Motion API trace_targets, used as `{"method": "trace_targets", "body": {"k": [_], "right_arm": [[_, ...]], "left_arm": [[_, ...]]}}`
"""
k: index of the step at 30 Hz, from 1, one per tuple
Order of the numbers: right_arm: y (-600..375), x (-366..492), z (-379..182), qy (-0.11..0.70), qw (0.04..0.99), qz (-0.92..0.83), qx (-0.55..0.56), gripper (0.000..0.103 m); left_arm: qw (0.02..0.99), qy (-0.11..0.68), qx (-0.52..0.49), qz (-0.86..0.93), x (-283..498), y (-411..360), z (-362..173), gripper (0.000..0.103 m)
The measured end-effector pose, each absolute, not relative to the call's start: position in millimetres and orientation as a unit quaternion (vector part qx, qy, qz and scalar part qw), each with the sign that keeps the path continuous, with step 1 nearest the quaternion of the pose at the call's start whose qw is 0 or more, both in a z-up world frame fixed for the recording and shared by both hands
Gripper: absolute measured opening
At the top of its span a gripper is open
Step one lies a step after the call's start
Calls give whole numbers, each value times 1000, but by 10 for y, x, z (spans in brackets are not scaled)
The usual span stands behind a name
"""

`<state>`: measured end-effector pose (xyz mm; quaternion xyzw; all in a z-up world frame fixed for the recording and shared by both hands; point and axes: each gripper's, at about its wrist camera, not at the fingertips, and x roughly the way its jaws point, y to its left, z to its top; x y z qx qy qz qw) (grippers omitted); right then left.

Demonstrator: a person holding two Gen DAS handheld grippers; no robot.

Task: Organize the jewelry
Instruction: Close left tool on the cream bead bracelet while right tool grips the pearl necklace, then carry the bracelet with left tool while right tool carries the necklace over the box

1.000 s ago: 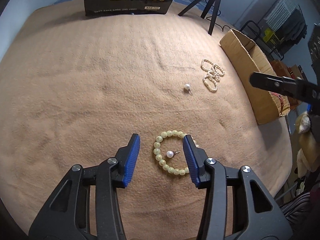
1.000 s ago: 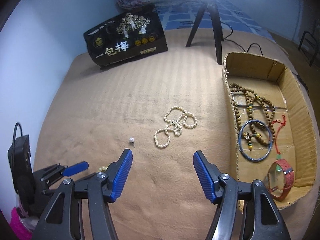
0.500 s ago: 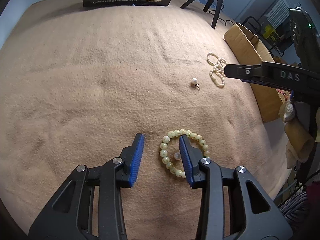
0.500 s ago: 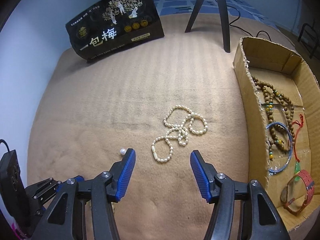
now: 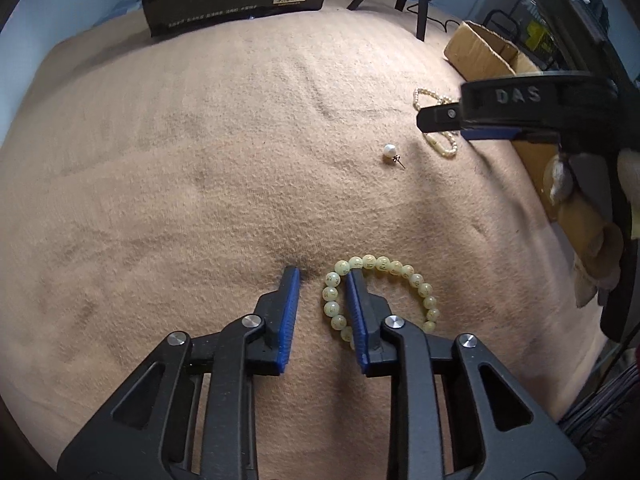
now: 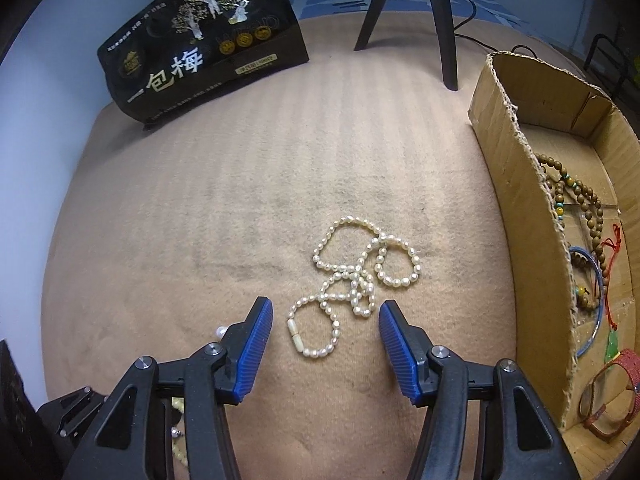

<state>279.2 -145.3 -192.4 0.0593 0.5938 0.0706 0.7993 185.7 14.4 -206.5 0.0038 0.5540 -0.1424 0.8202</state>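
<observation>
Several pieces already lie in the cardboard box (image 6: 520, 208), while the part-open left gripper (image 5: 322, 280) straddles the green bracelet (image 5: 380, 292), apparently ungripped, the wide-open right gripper (image 6: 326, 312) brackets the pearl necklace (image 6: 360, 268), and an earring (image 5: 389, 151) waits.

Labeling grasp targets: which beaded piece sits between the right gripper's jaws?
The white pearl necklace, tangled on the blanket; the pale green bead bracelet is at the left gripper.
</observation>
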Motion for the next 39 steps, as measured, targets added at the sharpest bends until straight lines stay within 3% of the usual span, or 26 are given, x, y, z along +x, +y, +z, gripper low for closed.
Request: {"method": "trace_targets", "body": {"k": [6, 13, 18, 23, 26, 39], "right_arm": [[-1418, 2873, -1982, 588, 805, 59, 43, 59], [-1336, 2925, -2030, 579, 814, 56, 3, 56], [-1295, 2893, -2010, 570, 818, 66, -28, 23], [-1286, 2830, -1983, 568, 818, 72, -45, 5], [-1316, 2787, -1951, 571, 816, 77, -35, 1], [-1398, 2558, -1705, 564, 818, 110, -13, 1]], "left_arm": [[827, 546, 18, -137, 1873, 96, -2072, 10], [822, 552, -23, -139, 1960, 183, -2087, 7], [818, 556, -48, -142, 1991, 231, -2083, 6], [817, 557, -57, -140, 1991, 240, -2054, 6], [816, 556, -65, -143, 1979, 249, -2018, 6], [825, 535, -87, -160, 1871, 225, -1729, 5]]}}
